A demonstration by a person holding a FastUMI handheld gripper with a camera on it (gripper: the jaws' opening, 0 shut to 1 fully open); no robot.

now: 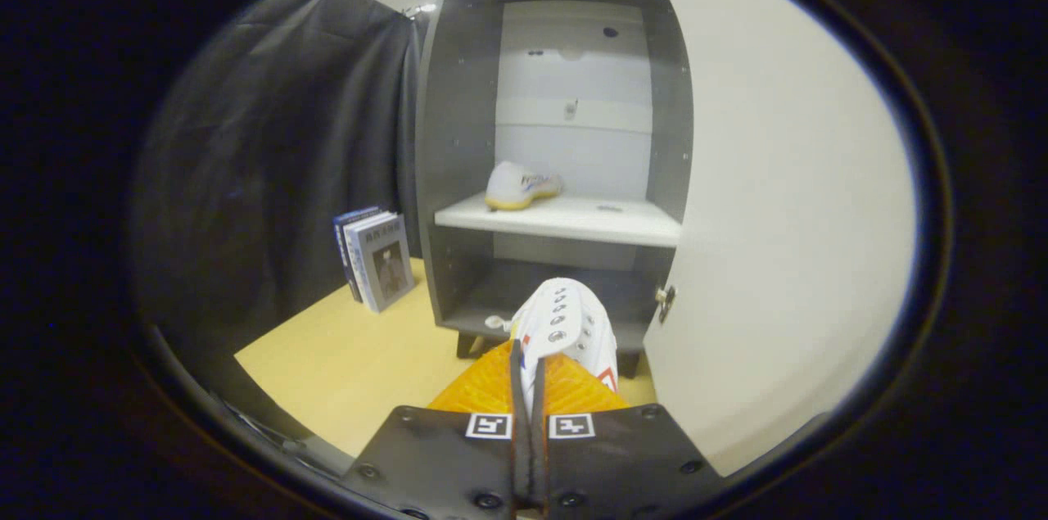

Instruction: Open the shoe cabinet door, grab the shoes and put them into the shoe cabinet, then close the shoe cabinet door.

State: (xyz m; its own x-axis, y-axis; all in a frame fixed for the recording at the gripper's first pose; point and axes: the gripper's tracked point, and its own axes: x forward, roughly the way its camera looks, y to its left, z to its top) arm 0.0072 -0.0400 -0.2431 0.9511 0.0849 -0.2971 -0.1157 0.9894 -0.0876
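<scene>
The grey shoe cabinet (446, 135) stands open ahead of me, its pale door (778, 176) swung out to the right. One white shoe with a yellow sole (517, 186) lies on the left part of the white middle shelf (565, 221). My gripper (528, 377) is shut on a second white shoe (569, 323), both fingers pinching its side edge. That shoe hangs in the air in front of the cabinet's lower compartment, its toe pointing toward the cabinet.
A few upright books (377, 258) stand on the yellow wooden tabletop (360, 364) just left of the cabinet. Black cloth (270, 160) hangs behind them. The open door closes off the right side.
</scene>
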